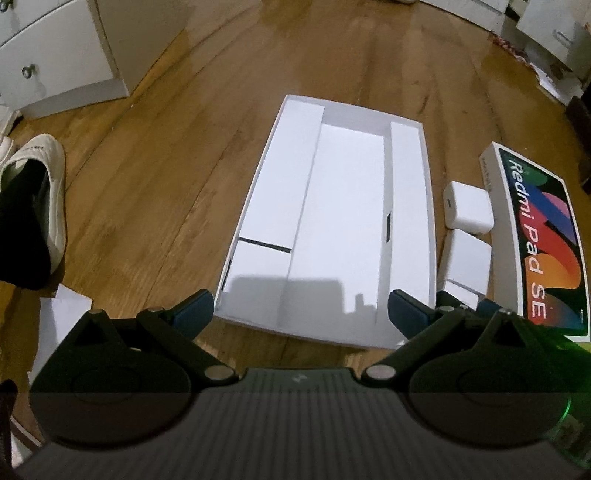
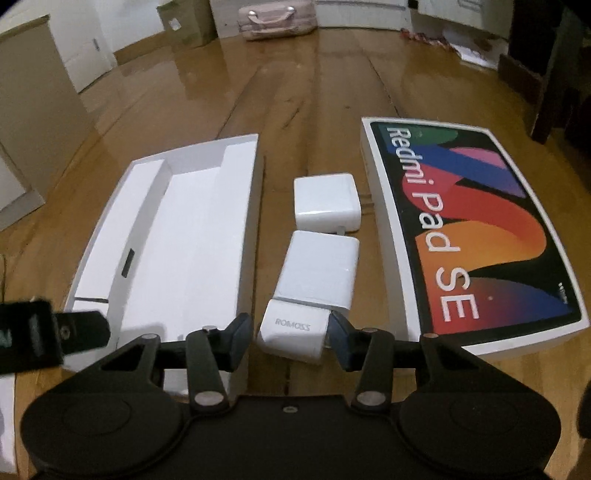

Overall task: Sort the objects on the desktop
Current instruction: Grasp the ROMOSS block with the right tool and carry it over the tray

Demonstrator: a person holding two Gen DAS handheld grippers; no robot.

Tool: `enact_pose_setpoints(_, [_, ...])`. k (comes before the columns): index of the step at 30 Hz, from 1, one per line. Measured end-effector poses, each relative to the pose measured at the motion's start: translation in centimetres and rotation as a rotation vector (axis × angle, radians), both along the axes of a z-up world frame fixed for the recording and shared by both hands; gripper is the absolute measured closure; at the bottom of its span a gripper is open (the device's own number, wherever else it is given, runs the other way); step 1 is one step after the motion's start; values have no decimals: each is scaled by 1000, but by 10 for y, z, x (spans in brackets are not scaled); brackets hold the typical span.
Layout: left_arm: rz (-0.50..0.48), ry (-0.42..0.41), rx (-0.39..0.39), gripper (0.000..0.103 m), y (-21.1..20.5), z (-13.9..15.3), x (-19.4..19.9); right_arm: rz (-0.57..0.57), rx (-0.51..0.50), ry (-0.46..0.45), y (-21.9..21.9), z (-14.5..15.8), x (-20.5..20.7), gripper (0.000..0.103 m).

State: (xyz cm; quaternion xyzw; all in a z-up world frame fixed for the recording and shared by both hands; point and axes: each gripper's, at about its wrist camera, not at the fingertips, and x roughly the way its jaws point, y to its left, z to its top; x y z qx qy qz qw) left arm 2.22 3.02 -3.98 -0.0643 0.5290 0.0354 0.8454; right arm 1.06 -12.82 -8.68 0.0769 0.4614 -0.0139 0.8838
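Right gripper [image 2: 290, 332]: level, fingers spread around ROMOSS charger [image 2: 291, 334]. Left gripper [image 1: 301, 308]: fingers wide apart above open box [image 1: 412, 177].

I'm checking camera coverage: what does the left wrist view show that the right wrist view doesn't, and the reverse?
Only the left wrist view shows a white shoe, a drawer cabinet and the left gripper, open over the tray's near end.

Only the right wrist view shows the ROMOSS charger between the open right gripper's fingers, and a pink case.

Both show the white tray, the Redmi Pad SE lid, the two other white chargers and the wood floor.
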Motion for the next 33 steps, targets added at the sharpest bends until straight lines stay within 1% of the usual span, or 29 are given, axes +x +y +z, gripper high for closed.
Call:
enact_pose_setpoints(2, [-6, 1, 1, 1, 0, 0, 0, -12, -4, 16, -1, -6, 3, 50])
enact_pose_setpoints(4, [-10, -2, 6, 1, 0, 0, 0, -28, -6, 4, -3, -9, 3, 49])
enact_pose_setpoints(5, [-10, -7, 9, 0, 1, 1, -1, -35, -5, -5, -4, -10, 3, 50])
enact_pose_setpoints(6, [-7, -12, 13, 0, 1, 2, -1, -40, -1, -17, -4, -9, 2, 55])
enact_pose_setpoints(10, [6, -15, 13, 0, 6, 3, -1, -33, -8, -30, 0, -6, 0, 55])
enact_pose_setpoints(13, [15, -14, 4, 0, 9, 5, -1, -42, 26, -49, -3, 0, -3, 56])
enact_pose_setpoints(18, [24, -13, -14, 0, 12, 8, -2, -58, 45, -76, -10, 14, -6, 56])
enact_pose_setpoints(22, [41, -33, -29, 0, 19, 15, -2, -67, 109, -90, -13, 26, -11, 56])
enact_pose_setpoints(23, [50, -47, -4, 0, 20, 18, -3, -52, 119, -99, -9, 29, -11, 55])
enact_pose_setpoints(25, [50, -86, 107, 0, 19, 25, -5, -4, 122, -125, 7, 36, -16, 56])
enact_pose_setpoints(27, [40, -102, 199, 1, 19, 28, -6, 44, 96, -143, 27, 40, -20, 56])
enact_pose_setpoints(29, [53, -106, 194, 0, 29, 29, -6, 73, 79, -150, 41, 39, -19, 56])
enact_pose_setpoints(32, [84, -110, 83, 0, 46, 30, -6, 108, 135, -153, 50, 33, -16, 56])
enact_pose_setpoints(33, [92, -113, 60, 0, 50, 30, -6, 112, 155, -148, 52, 31, -15, 56])
